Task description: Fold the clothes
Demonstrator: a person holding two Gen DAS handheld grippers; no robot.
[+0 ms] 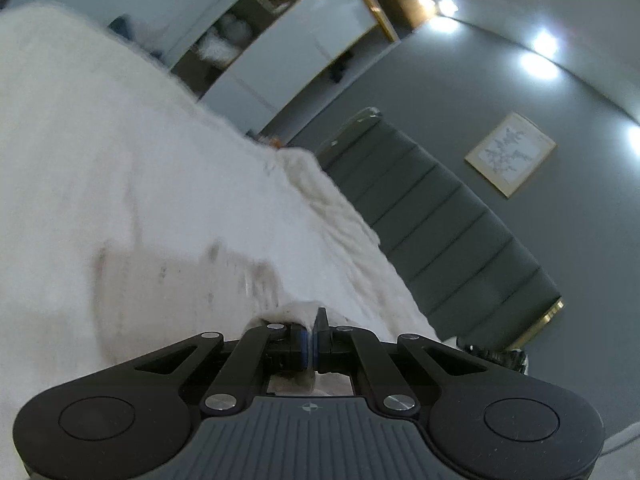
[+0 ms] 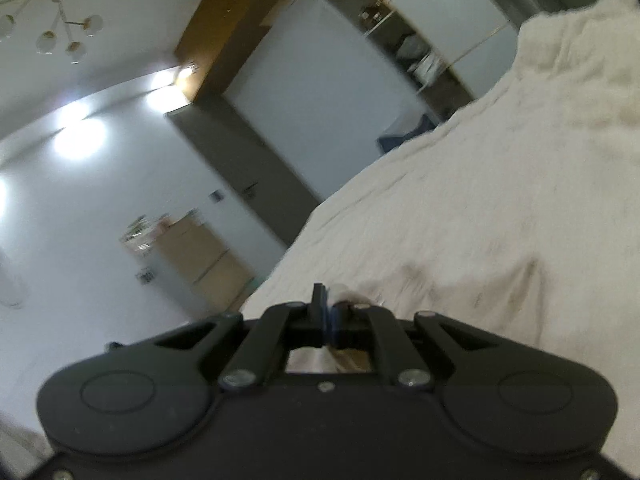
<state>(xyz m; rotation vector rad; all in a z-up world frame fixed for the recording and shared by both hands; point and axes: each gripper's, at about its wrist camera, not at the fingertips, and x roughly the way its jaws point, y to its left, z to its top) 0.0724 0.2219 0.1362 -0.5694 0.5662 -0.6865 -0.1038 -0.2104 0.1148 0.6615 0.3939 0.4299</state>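
Left gripper (image 1: 311,334) clamped tight on white garment (image 1: 140,208) edge, tilted slightly downward. Right gripper (image 2: 330,316) likewise pinching the garment (image 2: 480,208), rolled sideways.

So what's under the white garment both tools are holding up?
Both the left tool and right tool are shut on the white garment. It hides whatever lies below; only white fabric shows. Behind it: a grey padded headboard and wardrobe shelves.

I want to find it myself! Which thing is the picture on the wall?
Start at the tall grey padded headboard behind the white fluffy cloth. Look right, onto the grey wall. The picture is the pale square with a thin gold frame, the wall's only hanging thing.
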